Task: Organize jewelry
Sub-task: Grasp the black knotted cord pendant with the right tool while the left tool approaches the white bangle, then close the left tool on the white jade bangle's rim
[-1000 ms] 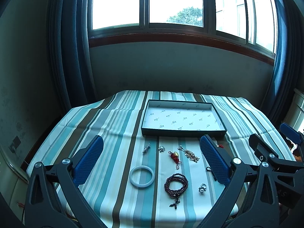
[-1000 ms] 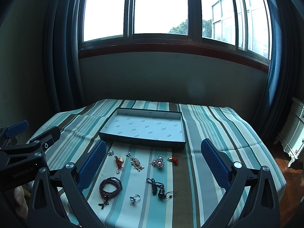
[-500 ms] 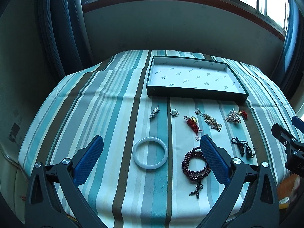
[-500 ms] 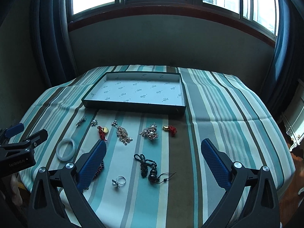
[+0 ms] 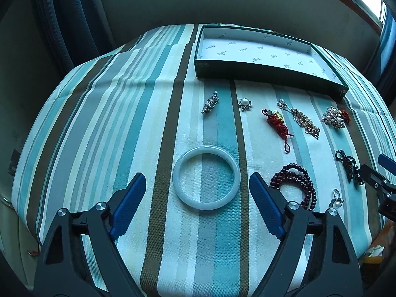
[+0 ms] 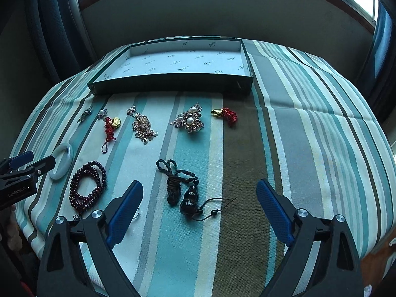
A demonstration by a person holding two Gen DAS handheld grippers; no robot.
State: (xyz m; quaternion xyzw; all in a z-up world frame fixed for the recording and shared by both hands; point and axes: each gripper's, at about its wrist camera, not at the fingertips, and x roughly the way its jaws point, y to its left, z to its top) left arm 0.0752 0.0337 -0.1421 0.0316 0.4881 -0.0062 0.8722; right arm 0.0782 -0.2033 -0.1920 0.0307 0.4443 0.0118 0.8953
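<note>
A pale jade bangle [image 5: 206, 177] lies on the striped cloth, just ahead of my open, empty left gripper [image 5: 198, 185]. A black cord with a dark gourd pendant [image 6: 182, 185] lies between the fingers of my open, empty right gripper [image 6: 200, 193]. A dark red bead bracelet [image 5: 295, 182] [image 6: 87, 185], a red knot charm [image 5: 277, 123], a gold chain [image 6: 143, 125], a pearl brooch [image 6: 189, 121], a small ring [image 5: 336, 199] and small pins lie around. The empty dark green tray [image 5: 267, 70] [image 6: 173, 86] stands beyond them.
The striped cloth [image 6: 309, 136] covers a table whose edges fall away left, right and near. A wall, curtains and a window stand behind. Each gripper shows at the edge of the other's view: the right gripper [image 5: 381, 180], the left gripper [image 6: 22, 170].
Both grippers have moved down and forward toward the cloth. The bangle and the gourd pendant now sit much closer, between the fingers' lines. Nothing has been picked up.
</note>
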